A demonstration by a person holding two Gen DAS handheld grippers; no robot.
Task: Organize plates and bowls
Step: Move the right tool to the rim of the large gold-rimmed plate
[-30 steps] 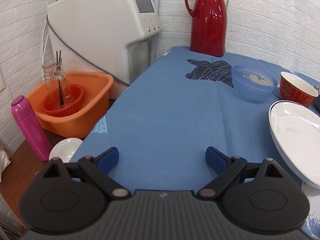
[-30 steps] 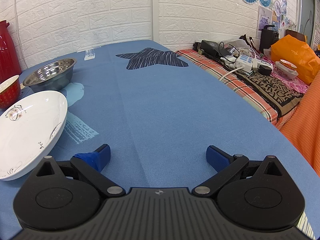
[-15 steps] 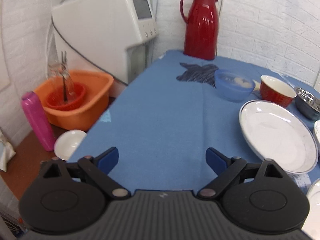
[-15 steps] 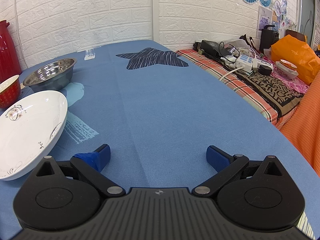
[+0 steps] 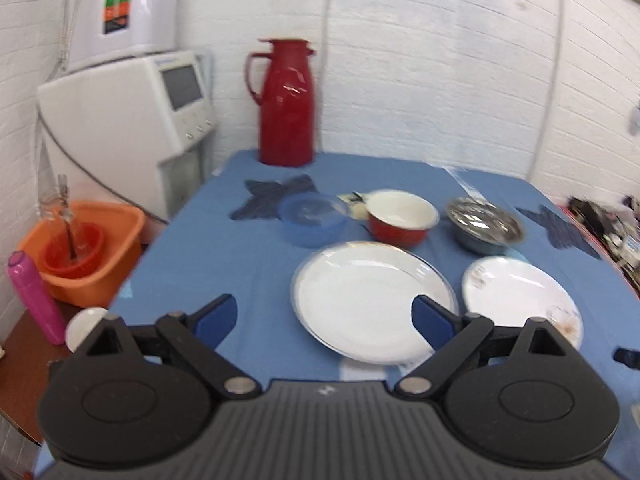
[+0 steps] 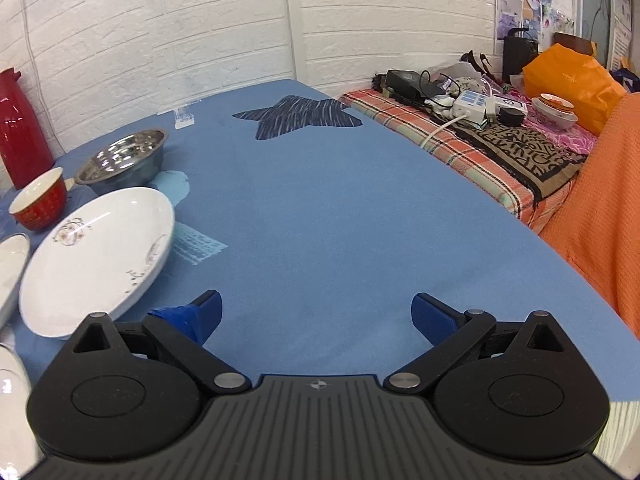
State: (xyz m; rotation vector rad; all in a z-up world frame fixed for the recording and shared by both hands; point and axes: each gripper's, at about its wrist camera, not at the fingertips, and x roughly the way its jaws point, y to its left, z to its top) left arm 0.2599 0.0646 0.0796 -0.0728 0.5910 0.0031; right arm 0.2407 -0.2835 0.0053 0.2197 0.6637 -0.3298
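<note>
Left claw (image 5: 324,318): we hold it spread, empty.
Right claw (image 6: 316,312): spread, empty.
Plate (image 5: 374,300): just ahead; we'd pinch its near rim squarely.

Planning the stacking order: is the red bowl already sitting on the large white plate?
No, the red bowl stands on the blue cloth behind the large white plate.

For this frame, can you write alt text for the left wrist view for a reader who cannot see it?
The open left gripper hovers over a blue tablecloth, empty, in front of a large silver-rimmed white plate. Beside that sits a smaller patterned white plate; behind them stand a blue plastic bowl, a red bowl and a steel bowl, with a red thermos jug by the wall.
</note>
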